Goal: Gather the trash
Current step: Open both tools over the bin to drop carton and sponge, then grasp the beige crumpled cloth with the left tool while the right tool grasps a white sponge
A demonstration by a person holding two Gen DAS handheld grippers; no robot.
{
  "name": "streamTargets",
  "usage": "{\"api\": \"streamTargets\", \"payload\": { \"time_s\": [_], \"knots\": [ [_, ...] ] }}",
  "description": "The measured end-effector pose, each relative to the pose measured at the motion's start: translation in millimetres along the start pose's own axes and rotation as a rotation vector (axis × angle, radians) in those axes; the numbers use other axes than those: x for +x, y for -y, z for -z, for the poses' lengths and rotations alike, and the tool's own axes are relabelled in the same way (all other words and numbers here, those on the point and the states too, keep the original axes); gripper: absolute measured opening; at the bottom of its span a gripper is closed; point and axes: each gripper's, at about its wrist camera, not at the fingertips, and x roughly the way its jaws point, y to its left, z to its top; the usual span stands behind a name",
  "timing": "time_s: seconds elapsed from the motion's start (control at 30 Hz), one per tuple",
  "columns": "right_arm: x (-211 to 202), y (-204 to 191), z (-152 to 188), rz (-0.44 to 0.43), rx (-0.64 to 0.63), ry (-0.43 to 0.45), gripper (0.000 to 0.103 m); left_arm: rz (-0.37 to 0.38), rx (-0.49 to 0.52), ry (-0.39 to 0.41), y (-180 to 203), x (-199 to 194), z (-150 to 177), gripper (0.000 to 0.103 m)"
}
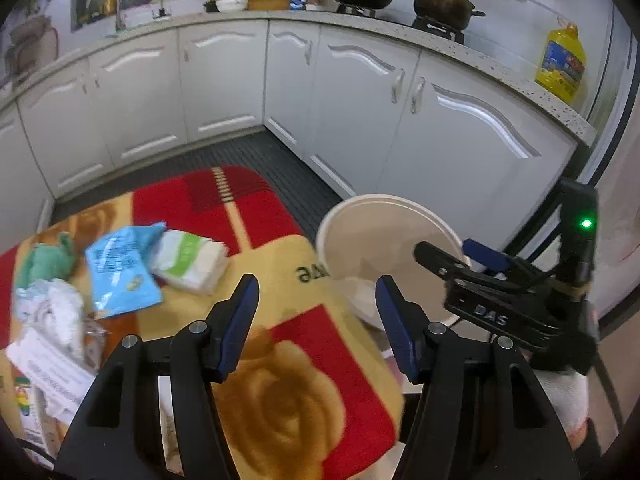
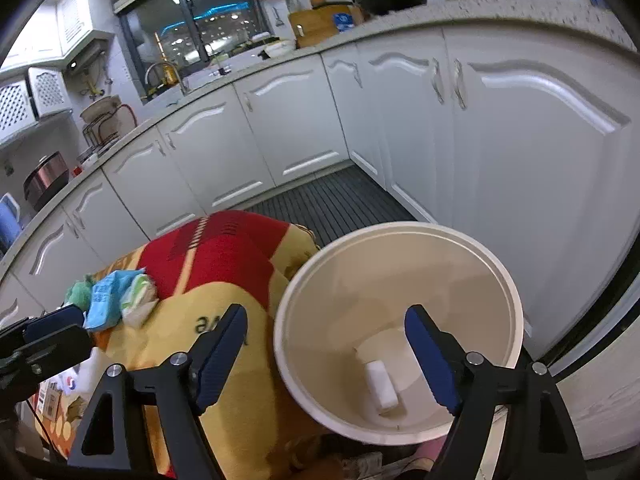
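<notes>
Right tongs [image 2: 326,354] above binned trash [image 2: 382,386]

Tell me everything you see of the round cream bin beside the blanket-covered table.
The round cream plastic bin stands upright and open-topped, beside the edge of the red-and-yellow blanket, in front of the white cabinets. Its walls are smooth with a rolled rim. Inside, one small white roll-like piece lies on the bottom. Neither gripper touches it.
</notes>
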Motion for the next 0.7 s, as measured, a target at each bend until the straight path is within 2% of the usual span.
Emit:
{"api": "streamTargets", "payload": {
  "time_s": [0.3, 0.7],
  "knots": [
    [-15, -34, 8, -0.014, -0.054, 0.010, 0.081, -0.059, -0.017, 0.051, -23, -23, 13, 0.060],
    [-34, -77, 12, -0.019, -0.139, 0.036, 0.083, -0.074, -0.088, 0.079, -57, -49, 31, 0.060]
  ]
}}
